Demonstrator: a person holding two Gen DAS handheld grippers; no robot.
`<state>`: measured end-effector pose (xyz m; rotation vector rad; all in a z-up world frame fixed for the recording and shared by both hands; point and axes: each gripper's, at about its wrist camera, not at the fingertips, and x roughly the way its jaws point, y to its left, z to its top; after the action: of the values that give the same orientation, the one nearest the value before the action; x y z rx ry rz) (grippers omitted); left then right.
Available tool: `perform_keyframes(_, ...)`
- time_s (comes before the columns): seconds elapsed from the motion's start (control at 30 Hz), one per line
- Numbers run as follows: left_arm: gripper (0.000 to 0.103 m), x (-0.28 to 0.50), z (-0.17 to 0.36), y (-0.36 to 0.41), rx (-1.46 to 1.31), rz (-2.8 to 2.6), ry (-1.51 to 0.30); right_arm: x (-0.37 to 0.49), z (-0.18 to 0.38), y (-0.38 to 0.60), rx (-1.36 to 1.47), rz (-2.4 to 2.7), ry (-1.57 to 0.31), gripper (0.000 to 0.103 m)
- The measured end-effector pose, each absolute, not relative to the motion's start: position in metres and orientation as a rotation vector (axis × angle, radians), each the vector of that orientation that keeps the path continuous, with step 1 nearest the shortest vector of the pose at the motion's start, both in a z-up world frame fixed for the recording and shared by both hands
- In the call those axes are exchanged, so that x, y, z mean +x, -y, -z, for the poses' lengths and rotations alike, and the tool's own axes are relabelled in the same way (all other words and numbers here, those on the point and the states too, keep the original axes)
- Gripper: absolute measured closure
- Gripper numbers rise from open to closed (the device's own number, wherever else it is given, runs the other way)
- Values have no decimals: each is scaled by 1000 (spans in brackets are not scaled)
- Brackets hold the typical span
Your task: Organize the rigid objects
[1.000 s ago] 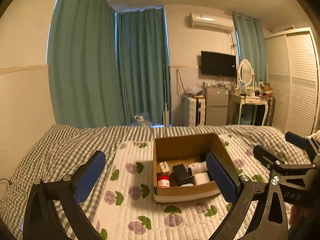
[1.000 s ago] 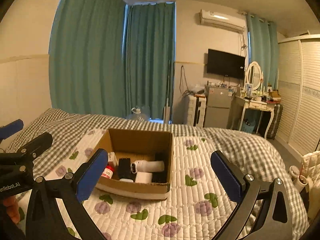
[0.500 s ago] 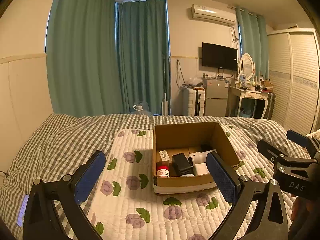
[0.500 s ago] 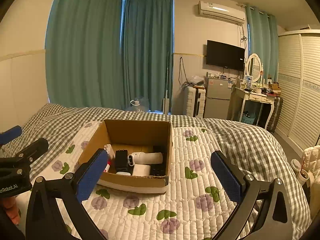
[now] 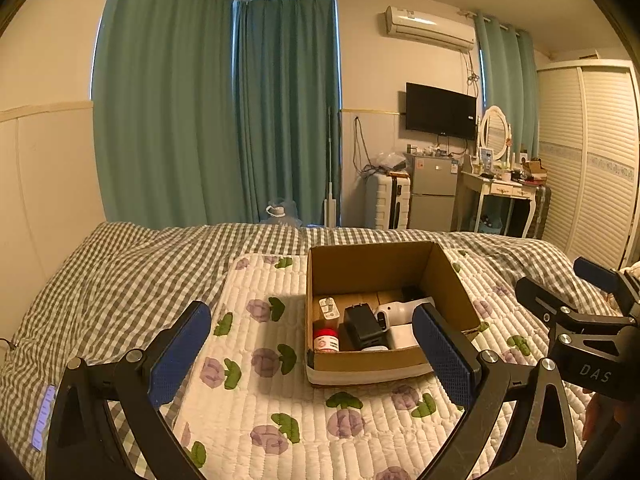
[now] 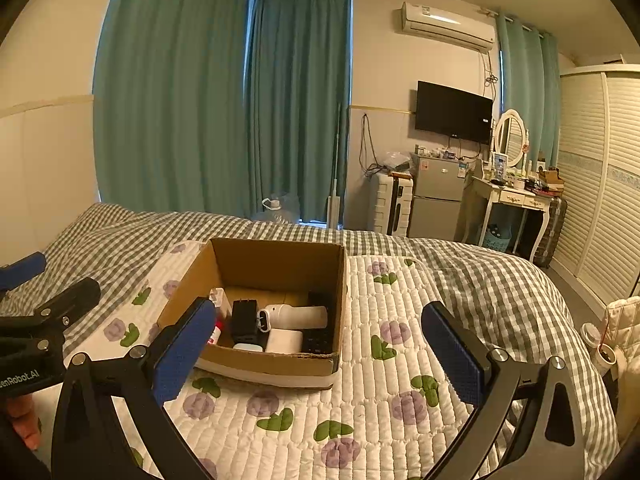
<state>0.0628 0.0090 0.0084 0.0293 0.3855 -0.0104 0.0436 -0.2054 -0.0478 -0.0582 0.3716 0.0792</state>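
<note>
Where the quilted flower-print mat (image 5: 256, 364) covers the checked bedspread (image 5: 120, 280), an open cardboard box (image 5: 384, 268) sits flat, and it holds the rigid objects. Inside, in the left wrist view, a red-capped bottle (image 5: 326, 339) stands at the box's 7 o'clock corner, a small white labelled item (image 5: 329, 308) just behind it toward 10 o'clock. A black adapter (image 5: 362, 324) lies at the centre, touching a white handheld device (image 5: 402, 309) that stretches toward 3 o'clock. A white block (image 5: 402, 336) rests near 5 o'clock, and something dark (image 5: 411, 292) sits at the back, too small to identify.

The left gripper (image 5: 312, 356) hovers short of the box, its blue pads spread wide with nothing between them; the box shows through the gap at about 1 o'clock. The right gripper (image 6: 320, 356) likewise has its fingers wide apart and empty, the box (image 6: 276, 264) lying at its 11 o'clock.

Compared with a second ago, both cameras have lifted and levelled: the box sits lower and slightly farther in each view, and more of the mat shows in front of it. The contents have not shifted.

Letters "DAS" are readable on the right tool's body in the left wrist view, and "enRobot.AI" on the left tool's body in the right wrist view. The bottle's label is illegible.
</note>
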Motion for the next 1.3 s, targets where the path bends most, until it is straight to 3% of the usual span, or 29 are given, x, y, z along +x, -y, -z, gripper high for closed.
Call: perform_keyframes(1.3, 0, 64, -8, -10, 32, 11, -408, 48, 51, 203, -46, -77, -398, 0)
